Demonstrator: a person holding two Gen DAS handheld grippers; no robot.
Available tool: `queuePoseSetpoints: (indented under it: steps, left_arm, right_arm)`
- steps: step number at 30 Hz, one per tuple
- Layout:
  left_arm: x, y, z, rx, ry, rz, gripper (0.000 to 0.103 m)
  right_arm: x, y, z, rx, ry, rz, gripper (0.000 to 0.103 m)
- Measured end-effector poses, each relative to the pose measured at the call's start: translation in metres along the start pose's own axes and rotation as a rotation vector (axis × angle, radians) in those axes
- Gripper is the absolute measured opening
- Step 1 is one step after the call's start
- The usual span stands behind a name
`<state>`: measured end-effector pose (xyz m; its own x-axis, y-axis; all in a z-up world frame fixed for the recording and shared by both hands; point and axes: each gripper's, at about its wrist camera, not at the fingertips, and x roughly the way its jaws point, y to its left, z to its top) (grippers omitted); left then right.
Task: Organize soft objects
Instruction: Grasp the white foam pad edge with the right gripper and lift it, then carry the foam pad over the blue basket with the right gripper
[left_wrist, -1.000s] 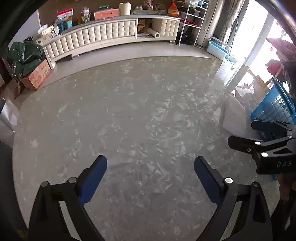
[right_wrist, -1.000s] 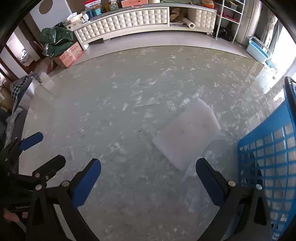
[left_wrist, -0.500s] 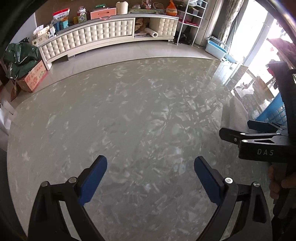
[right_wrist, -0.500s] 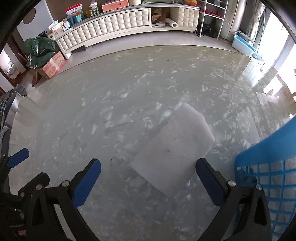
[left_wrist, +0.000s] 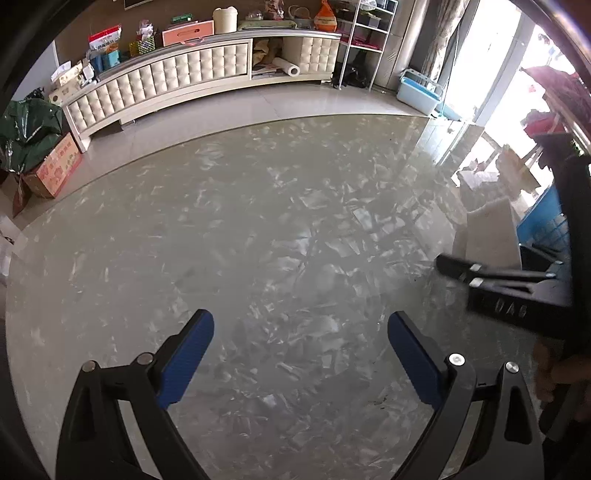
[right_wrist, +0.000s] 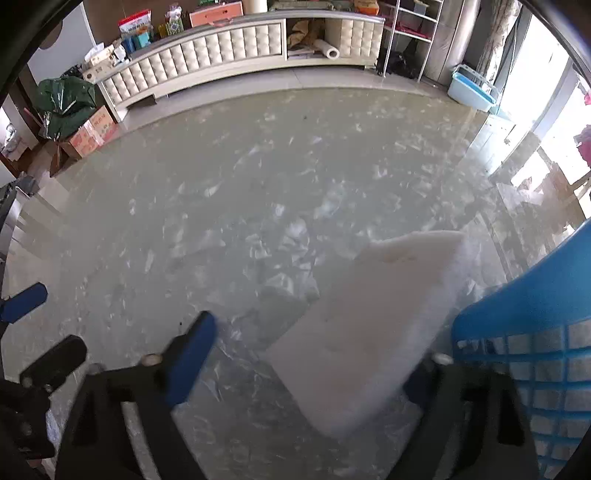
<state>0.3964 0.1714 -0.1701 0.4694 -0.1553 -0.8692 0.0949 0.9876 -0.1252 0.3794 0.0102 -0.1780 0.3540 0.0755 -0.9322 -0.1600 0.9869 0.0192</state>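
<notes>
Right gripper (right_wrist: 314, 347): aimed steeply down at table (right_wrist: 221, 206), jaws just been closing, now at about mid-gap. Foam sheet (right_wrist: 369, 321) between them: white, rectangular, tilted up off the surface with far edge raised. Leaning on or covering the right-side finger. Left-side blue pad (right_wrist: 192, 354) apart from sheet, strip of table visible between. So no pinch from both sides; reads as spread around the sheet, not clamped. Motion blur here, so contact on the hidden side: cannot tell. Just right of the sheet: blue basket (right_wrist: 524, 306), lattice wall, rim beside the sheet's right edge, touching or not unclear. From left wrist view: same sheet standing up at far right, in front of basket, right gripper's black fingers below it, a hand (left_wrist: 554, 373) on its handle. Left gripper (left_wrist: 301, 325): spread wide, nothing between jaws, only table underneath, both blue pads clear of everything. Sitting left of the right gripper, well apart from sheet. Table: glossy, grey-green marbled, curved far edge. Beyond it floor, then long cream tufted cabinet (left_wrist: 166, 85) with boxes and bags on top, paper roll in its open bay. Left of cabinet: green bag (left_wrist: 26, 125) over a red-printed carton (left_wrist: 55, 170). Right of cabinet: white wire rack (left_wrist: 365, 40), pale blue tub (left_wrist: 419, 94) on the floor, bright doorway.
</notes>
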Motion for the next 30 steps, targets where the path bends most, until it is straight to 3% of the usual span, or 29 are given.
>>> queuePoseSetpoints:
  steps: [2,5,11,30]
  left_arm:
    - [0.000,-0.002,0.000,0.004,0.000,0.020,0.094]
    - [-0.005,-0.003,-0.001,-0.003,-0.010,0.014,0.094]
    - [-0.020,-0.006,-0.003,-0.008,-0.041,0.016,0.094]
    - [-0.099,-0.060,-0.030,0.066,-0.099,0.014,0.094]
  right_arm:
    - [-0.003,-0.001,0.000,-0.003,-0.012,0.004,0.040]
    - [-0.006,-0.003,-0.002,-0.013,-0.013,0.024,0.016]
    - [-0.012,-0.011,-0.017,-0.021,-0.019,0.077,0.014]
    - [-0.116,-0.041,-0.074,-0.111,-0.078,0.226,0.014]
